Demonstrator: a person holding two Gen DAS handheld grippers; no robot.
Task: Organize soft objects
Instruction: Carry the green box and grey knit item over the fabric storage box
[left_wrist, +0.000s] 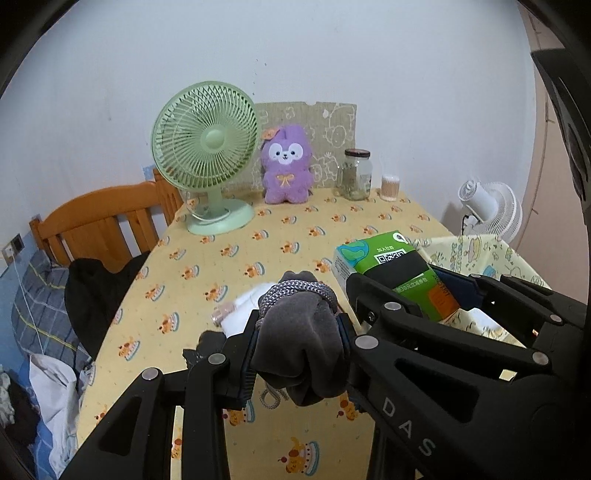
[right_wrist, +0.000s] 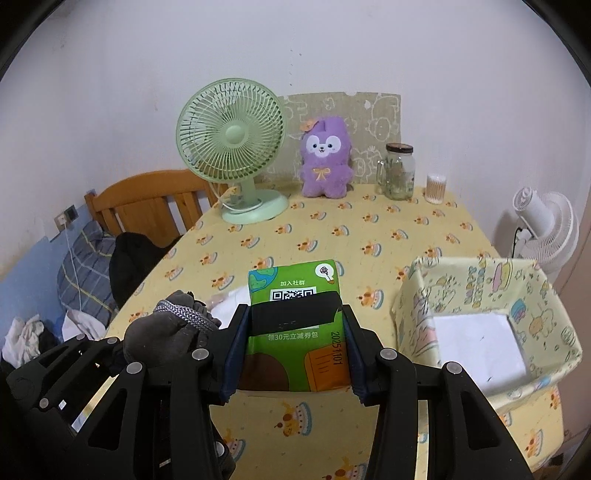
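Left gripper (left_wrist: 299, 354) is closed on a grey cloth bundle (left_wrist: 299, 332) w/ cord, right gripper (right_wrist: 295, 350) clamps a green tissue pack (right_wrist: 295, 325), both above the table's near edge; fabric box (right_wrist: 480, 280) at right edge seems to hold only white paper, so most sorting is left.

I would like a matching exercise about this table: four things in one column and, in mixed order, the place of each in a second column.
Things:
1. grey cloth bundle
2. green tissue pack
3. purple plush
4. fabric basket

Places:
A. at the table's far edge, beside the green fan
B. held in the left claw
C. on the table, right of the right claw
D. held in the right claw

Pairs: 1-B, 2-D, 3-A, 4-C
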